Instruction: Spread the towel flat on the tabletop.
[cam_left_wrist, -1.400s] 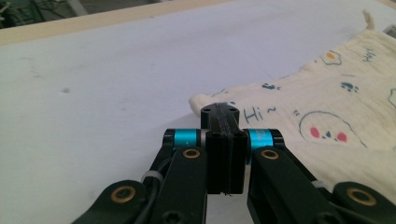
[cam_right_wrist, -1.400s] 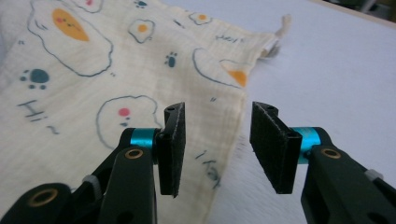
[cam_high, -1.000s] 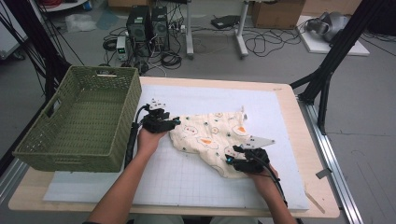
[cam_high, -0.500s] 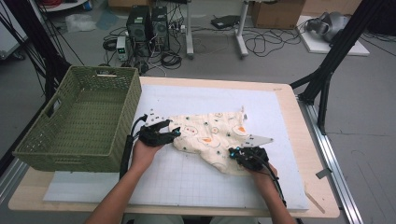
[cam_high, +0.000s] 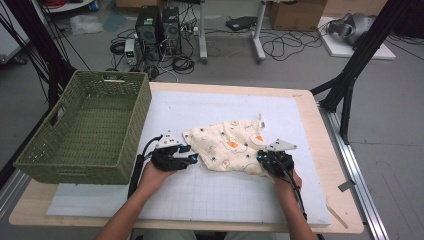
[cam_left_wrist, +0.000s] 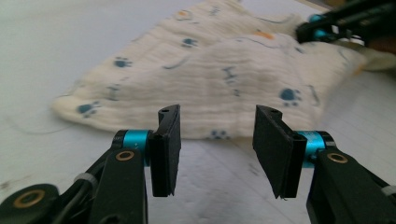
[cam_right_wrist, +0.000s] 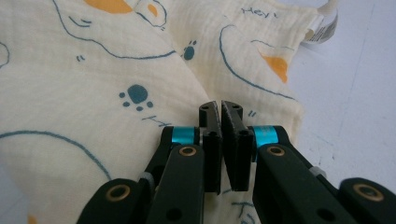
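One cream printed muslin cloth (cam_high: 230, 146); one green woven plastic basket (cam_high: 87, 132); one white gridded mat (cam_high: 210, 195); two black two-jaw grippers, left gripper (cam_high: 189, 159) and right gripper (cam_high: 261, 156).

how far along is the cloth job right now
Early on. Done: the right gripper is shut on the cloth at its near right edge. In hand: the left gripper, jaws just closing but open, sits short of the cloth's left edge with nothing between its pads. Left: grasping that side, probably folding, and the green basket holds nothing yet.
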